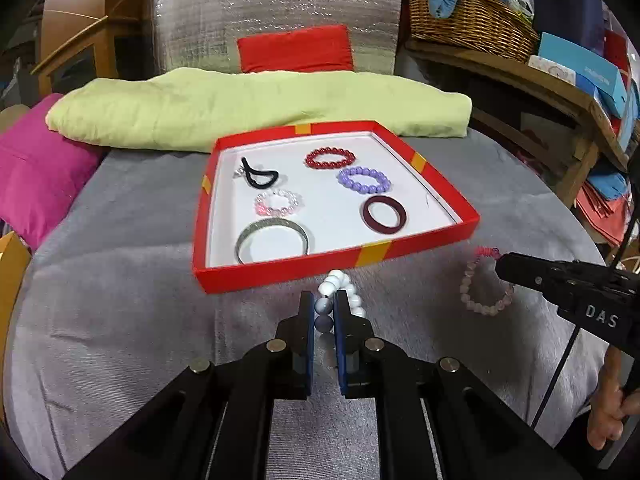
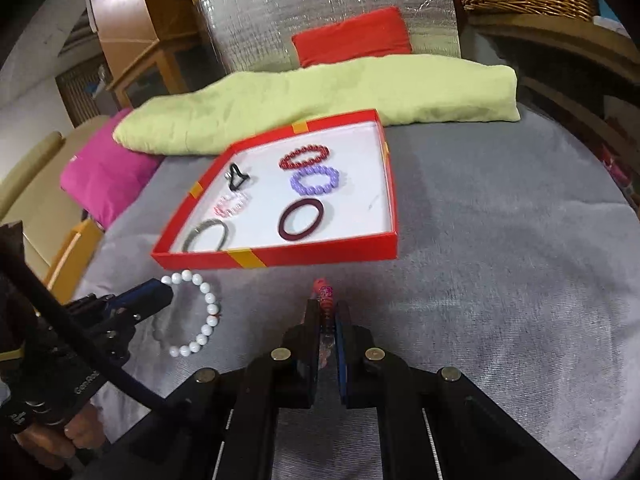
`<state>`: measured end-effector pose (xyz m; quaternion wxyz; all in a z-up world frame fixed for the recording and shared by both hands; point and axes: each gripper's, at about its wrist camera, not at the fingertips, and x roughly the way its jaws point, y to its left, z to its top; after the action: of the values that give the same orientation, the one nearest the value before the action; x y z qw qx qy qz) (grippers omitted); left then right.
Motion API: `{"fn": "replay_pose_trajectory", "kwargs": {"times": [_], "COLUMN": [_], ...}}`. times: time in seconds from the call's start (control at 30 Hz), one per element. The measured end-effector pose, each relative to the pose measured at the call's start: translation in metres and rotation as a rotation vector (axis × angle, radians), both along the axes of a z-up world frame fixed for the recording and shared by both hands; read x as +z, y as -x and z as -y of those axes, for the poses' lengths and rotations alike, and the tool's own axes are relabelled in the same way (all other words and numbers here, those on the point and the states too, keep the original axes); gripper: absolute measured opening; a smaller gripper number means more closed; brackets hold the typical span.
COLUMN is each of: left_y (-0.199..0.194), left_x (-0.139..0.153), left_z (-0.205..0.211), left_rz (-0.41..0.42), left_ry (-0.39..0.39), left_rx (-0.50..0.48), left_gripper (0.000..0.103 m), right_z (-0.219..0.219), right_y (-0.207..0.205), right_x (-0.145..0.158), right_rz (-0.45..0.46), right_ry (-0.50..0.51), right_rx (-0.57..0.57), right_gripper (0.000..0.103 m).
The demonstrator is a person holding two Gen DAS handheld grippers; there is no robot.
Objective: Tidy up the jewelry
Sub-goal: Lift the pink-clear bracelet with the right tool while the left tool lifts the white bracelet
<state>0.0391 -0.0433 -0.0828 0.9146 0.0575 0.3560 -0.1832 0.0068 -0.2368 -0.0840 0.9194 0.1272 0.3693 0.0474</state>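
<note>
A big green pillow [image 1: 256, 108] lies far back on the gray cloth [image 1: 120, 300]. A pink pillow [image 1: 36, 176] sits left. A basket [image 1: 468, 20] stands far right.

Cluttered home: cushions [image 1: 36, 168], wicker basket [image 1: 472, 20].

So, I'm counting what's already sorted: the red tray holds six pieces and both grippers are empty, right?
Not quite. Six pieces lie in the red tray, but the left gripper clamps a white bracelet and the right gripper a pink one, per both wrist views.
</note>
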Motion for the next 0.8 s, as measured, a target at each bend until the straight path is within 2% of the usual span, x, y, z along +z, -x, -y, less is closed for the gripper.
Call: {"fn": "replay_pose_trajectory", "kwargs": {"times": [0.2,0.8], "left_y": [0.002,0.0], "left_x": [0.008,0.005], "left_z": [0.005,0.01], "left_rz": [0.031,0.014], "left_ry": [-0.012,-0.039], "left_rx": [0.007,0.016], "left_gripper": [0.01,0.01], "right_z": [-0.006,-0.012], "right_y": [0.0,0.0], "right_x": [0.002,-0.002], "right_rz": [0.012,-0.012], "right_ry": [-0.018,-0.033], "right_rx": [0.022,0.048], "right_gripper": [0.007,0.007]}}
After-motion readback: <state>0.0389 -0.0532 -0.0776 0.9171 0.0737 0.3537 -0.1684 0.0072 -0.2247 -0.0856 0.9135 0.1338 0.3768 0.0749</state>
